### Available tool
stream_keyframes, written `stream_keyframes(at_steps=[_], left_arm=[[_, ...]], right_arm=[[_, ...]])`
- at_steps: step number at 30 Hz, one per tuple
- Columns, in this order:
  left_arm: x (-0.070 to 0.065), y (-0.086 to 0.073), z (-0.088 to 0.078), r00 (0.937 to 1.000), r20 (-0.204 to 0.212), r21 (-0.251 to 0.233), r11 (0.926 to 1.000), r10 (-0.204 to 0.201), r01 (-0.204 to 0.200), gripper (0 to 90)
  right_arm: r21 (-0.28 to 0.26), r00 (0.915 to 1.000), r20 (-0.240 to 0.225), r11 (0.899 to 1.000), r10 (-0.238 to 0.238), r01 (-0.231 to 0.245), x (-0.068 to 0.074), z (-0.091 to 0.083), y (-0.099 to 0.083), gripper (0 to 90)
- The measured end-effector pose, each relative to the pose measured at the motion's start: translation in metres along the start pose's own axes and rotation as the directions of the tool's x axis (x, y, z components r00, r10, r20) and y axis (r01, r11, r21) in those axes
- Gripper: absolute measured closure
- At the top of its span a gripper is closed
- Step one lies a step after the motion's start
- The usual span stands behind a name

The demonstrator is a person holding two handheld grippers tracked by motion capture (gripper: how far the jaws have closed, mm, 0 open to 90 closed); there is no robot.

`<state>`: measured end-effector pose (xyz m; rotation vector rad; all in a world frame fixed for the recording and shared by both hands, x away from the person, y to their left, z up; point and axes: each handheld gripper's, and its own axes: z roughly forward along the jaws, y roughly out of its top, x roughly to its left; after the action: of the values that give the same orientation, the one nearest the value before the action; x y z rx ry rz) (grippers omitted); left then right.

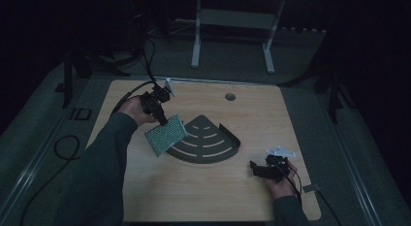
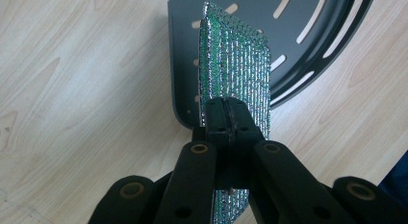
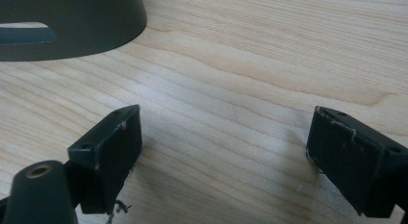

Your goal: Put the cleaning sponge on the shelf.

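A flat green-and-silver glittery pad [image 1: 166, 134] hangs tilted above the table, just left of a dark grey quarter-round slotted tray [image 1: 228, 151]. My left gripper [image 1: 161, 120] is shut on the pad's upper edge. In the left gripper view the pad [image 2: 235, 65] stands edge-on between the closed jaws of my left gripper [image 2: 227, 116], with the slotted tray [image 2: 332, 22] beneath it. My right gripper [image 1: 254, 169] rests low near the table's front right, jaws wide open. In the right gripper view my right gripper [image 3: 223, 159] has bare wood between its pads, and the tray's wall [image 3: 72, 22] sits at top left.
The light wooden table [image 1: 271, 114] has a round cable hole [image 1: 230, 96] at the back. A white desk frame [image 1: 232, 22] stands on the floor behind. Black cables [image 1: 65, 146] trail off the table's left side. The room is dark.
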<state>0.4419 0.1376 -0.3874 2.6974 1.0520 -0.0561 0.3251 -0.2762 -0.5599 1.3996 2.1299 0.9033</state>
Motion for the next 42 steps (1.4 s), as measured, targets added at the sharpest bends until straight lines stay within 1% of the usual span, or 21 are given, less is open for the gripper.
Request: stream_keyframes(at_steps=[7,10,12,16,19,22,27,31,34,36,37,42], left_arm=[[-0.001,0.009,0.001,1.0,0.003,-0.006,1.0,-0.003,0.003,90.0],[0.0,0.013,0.001,0.9999,-0.01,0.0,1.0,0.002,-0.002,90.0],[-0.001,0.016,0.0,0.9999,-0.013,-0.005,1.0,0.003,-0.003,90.0],[-0.003,0.022,-0.002,0.9996,-0.021,-0.01,0.9997,0.02,-0.02,90.0],[-0.004,0.026,-0.003,0.9997,-0.014,-0.019,0.9996,0.023,-0.023,90.0],[-0.006,0.03,-0.001,0.9993,-0.02,-0.009,0.9994,0.033,-0.033,90.0],[-0.008,0.035,0.0,0.9989,-0.023,-0.02,0.999,0.04,-0.04,90.0],[-0.01,0.04,0.003,0.9984,-0.029,-0.015,0.9987,0.048,-0.049,90.0],[-0.011,0.044,0.005,0.9984,-0.036,-0.019,0.9988,0.045,-0.046,90.0],[-0.012,0.045,0.006,0.9983,-0.033,-0.021,0.9986,0.048,-0.049,90.0],[-0.012,0.047,0.006,0.9977,-0.038,-0.017,0.9982,0.056,-0.057,90.0],[-0.014,0.052,0.007,0.9975,-0.032,-0.028,0.9976,0.063,-0.064,90.0]], right_arm=[[0.001,1.0,-0.001,1.0,0.0,0.0,0.0,0.0,0.0,11.9],[0.0,1.0,-0.001,1.0,0.0,0.0,0.0,0.0,0.0,11.9],[0.0,1.0,-0.001,1.0,-0.001,0.001,0.0,0.0,0.0,11.9],[0.0,1.0,-0.002,1.0,-0.002,0.002,0.0,0.0,0.0,11.9],[0.0,1.0,-0.003,1.0,-0.003,0.003,0.0,0.0,0.0,11.9],[0.0,1.0,-0.004,1.0,-0.004,0.004,-0.001,0.0,0.0,11.9],[0.0,1.0,-0.005,1.0,-0.005,0.005,-0.001,0.0,0.0,11.9],[0.0,1.0,-0.005,1.0,-0.005,0.005,-0.001,0.0,0.0,11.9],[0.0,1.0,-0.005,1.0,-0.005,0.005,-0.001,0.0,0.0,11.9],[0.0,1.0,-0.006,1.0,-0.006,0.006,-0.001,0.0,0.0,11.9],[0.0,1.0,-0.006,1.0,-0.006,0.006,-0.001,0.0,0.0,11.9],[0.0,1.0,-0.006,1.0,-0.007,0.007,-0.001,0.0,0.0,11.9]])
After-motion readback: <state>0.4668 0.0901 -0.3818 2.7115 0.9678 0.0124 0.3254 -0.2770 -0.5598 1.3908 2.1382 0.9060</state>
